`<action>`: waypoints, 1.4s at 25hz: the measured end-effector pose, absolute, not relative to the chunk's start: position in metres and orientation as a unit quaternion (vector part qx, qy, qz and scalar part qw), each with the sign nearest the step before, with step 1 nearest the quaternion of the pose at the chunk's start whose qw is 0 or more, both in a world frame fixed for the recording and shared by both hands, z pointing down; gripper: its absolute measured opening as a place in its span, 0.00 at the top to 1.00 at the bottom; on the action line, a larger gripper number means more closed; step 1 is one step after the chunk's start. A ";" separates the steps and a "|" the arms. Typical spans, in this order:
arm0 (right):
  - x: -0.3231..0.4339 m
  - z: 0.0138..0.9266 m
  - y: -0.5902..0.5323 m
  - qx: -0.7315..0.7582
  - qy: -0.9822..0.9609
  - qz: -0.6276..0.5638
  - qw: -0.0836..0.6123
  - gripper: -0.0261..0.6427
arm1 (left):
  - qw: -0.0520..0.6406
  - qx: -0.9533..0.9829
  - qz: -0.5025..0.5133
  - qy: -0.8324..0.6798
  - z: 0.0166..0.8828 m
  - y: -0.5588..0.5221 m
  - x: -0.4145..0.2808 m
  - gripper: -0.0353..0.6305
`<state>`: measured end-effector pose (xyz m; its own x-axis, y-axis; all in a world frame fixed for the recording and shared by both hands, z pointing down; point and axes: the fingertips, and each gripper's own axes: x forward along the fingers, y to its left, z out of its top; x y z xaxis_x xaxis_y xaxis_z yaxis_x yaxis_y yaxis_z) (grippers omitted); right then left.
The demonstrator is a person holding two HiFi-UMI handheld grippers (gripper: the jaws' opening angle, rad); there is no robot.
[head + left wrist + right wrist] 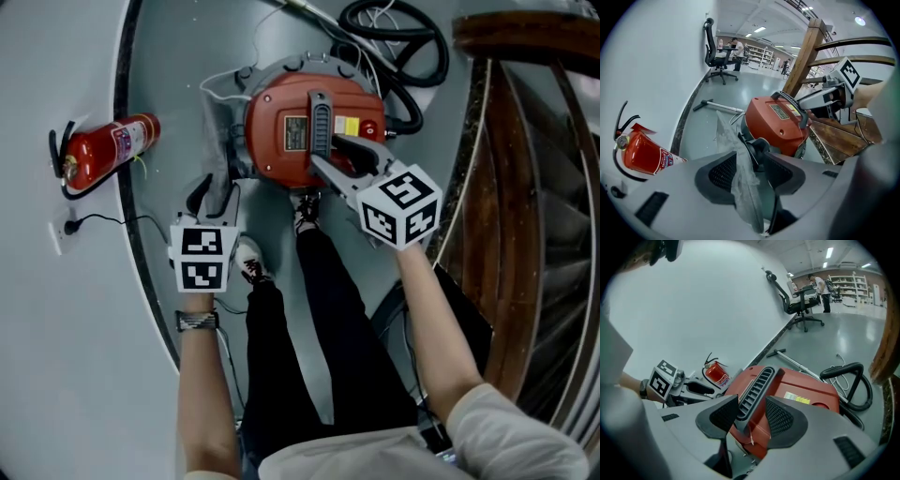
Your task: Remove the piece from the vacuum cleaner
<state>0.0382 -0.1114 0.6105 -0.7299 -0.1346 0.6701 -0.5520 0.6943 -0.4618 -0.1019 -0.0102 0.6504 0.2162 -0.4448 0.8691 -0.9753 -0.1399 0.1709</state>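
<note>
A red vacuum cleaner [281,127] stands on the grey floor between my feet, with a black ribbed handle [320,120] across its top. My right gripper [325,152] straddles the near end of that handle [752,390]; its pads [780,418] sit close on either side, and a sliver of red shows beside one, so it is open. My left gripper [214,192] is at the vacuum's left side. It is open, with a clear plastic bag [740,178] and a black clip [757,147] between the jaws.
A red fire extinguisher [108,150] lies by the wall at the left, near a wall socket [61,230]. The black hose [394,47] coils behind the vacuum. A wooden stair rail [525,141] runs along the right. My shoes [248,258] are just below the vacuum.
</note>
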 end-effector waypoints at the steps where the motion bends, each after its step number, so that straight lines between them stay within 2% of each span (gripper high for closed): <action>1: 0.038 0.612 -0.110 0.197 -0.867 0.338 0.308 0.69 | 0.389 0.671 0.342 -0.530 0.653 -0.010 -0.102 0.67; 10: 0.030 0.617 -0.109 0.198 -0.871 0.346 0.286 0.69 | 0.375 0.659 0.372 -0.535 0.677 -0.008 -0.101 0.67; 17: 0.030 0.617 -0.110 0.227 -0.871 0.341 0.270 0.69 | 0.369 0.660 0.367 -0.542 0.680 -0.009 -0.100 0.72; 28: 0.029 0.618 -0.110 0.232 -0.870 0.344 0.268 0.69 | 0.391 0.639 0.359 -0.556 0.680 -0.004 -0.111 0.85; 35: 0.029 0.618 -0.109 0.225 -0.873 0.337 0.273 0.68 | 0.380 0.635 0.378 -0.556 0.680 -0.002 -0.118 0.87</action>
